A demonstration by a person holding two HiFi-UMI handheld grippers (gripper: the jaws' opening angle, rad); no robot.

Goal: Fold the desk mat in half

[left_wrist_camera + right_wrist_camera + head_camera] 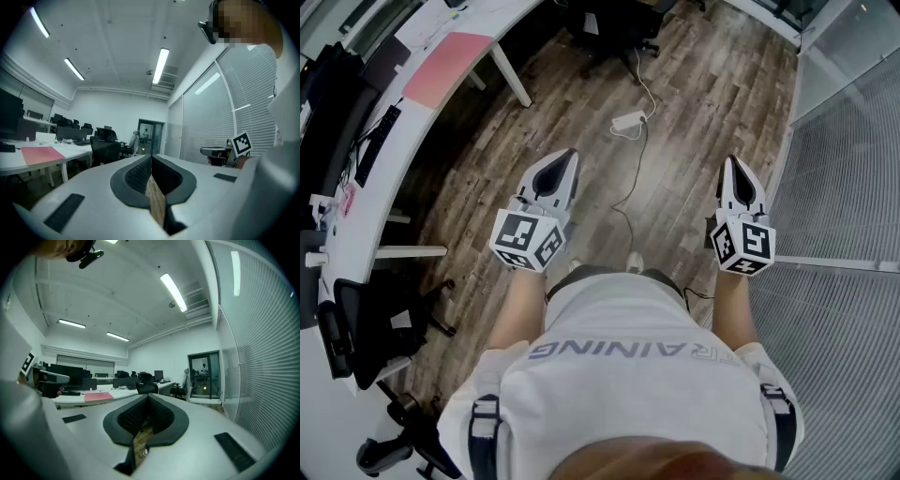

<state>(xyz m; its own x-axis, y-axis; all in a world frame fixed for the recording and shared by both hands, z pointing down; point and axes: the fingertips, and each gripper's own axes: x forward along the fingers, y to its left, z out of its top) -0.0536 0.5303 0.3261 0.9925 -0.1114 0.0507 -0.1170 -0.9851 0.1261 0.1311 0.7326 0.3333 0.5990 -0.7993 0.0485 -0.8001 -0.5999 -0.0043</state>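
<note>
On the wooden floor point(703, 84) of an open-plan office, a person in a white shirt point(619, 375) stands holding the left claw point(566, 161) and the right claw point(735, 169) out level, side by side and well apart. Each claw's own view shows its dark ribbed pads pressed together with nothing between them: the left claw point(151, 161) closes to a seam with only floor visible through the slot below, and the right claw point(147, 401) does the same.

The pink desk mat point(445, 66) lies flat and unfolded on the long white worktop point(384, 178) at the far left, well apart from both claws. It appears as a pink sheet low at the left of the left gripper view point(41, 153) and again in the right gripper view point(98, 396).

A black keyboard point(377, 145) sits on the worktop nearer than the mat. A black office chair point(370, 328) stands at the near left. A white power strip point(628, 120) lies on the floor ahead of the person, between the two claws, its cable point(623, 202) trailing back toward the person's feet. A glass wall with blinds point(848, 178) runs along the right.
</note>
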